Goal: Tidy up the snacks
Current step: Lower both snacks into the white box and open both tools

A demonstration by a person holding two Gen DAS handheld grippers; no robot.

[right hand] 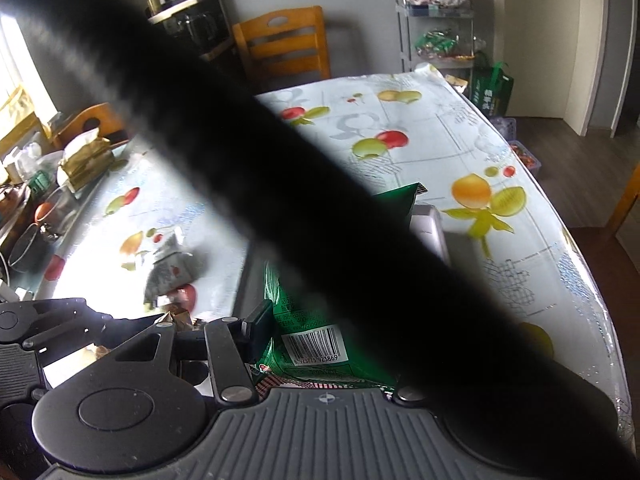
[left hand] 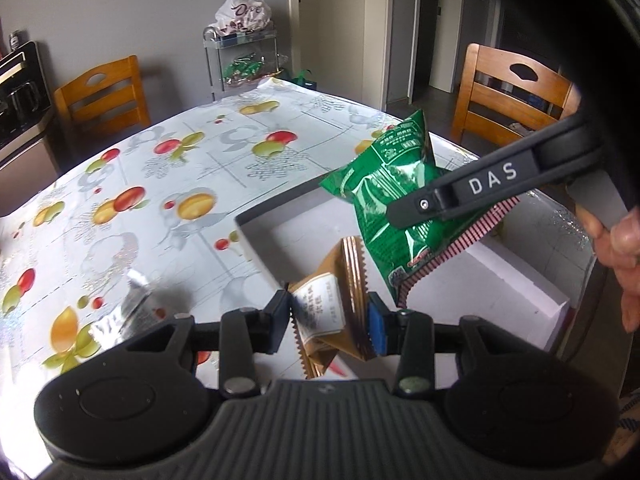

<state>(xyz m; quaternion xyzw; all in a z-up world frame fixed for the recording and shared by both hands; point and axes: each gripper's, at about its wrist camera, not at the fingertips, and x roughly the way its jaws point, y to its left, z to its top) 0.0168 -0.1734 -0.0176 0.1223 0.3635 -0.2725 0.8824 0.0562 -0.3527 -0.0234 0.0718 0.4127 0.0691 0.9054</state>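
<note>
Hidden: a black band (right hand: 320, 208) is covering the right gripper's (right hand: 320, 344) far finger.
Jaws: the left gripper (left hand: 330, 320) is pinching the brown packet (left hand: 332, 300); the right is pinching the green bag (left hand: 394, 200).
Axis: the green bag is pointing up-away, over the white box (left hand: 516, 276).

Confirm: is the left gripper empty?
No, the left gripper is clamped on a brown packet above the white box.

White letters "DAS" stand on the black arm of the right gripper (left hand: 408, 216), seen at the right of the left wrist view; the green snack bag (right hand: 320, 344) carries a barcode label with digits reading roughly "925775 923869". Small print on the brown packet (left hand: 324, 312) and red lettering on the far white plastic bag (left hand: 242, 14) are too blurred to read
</note>
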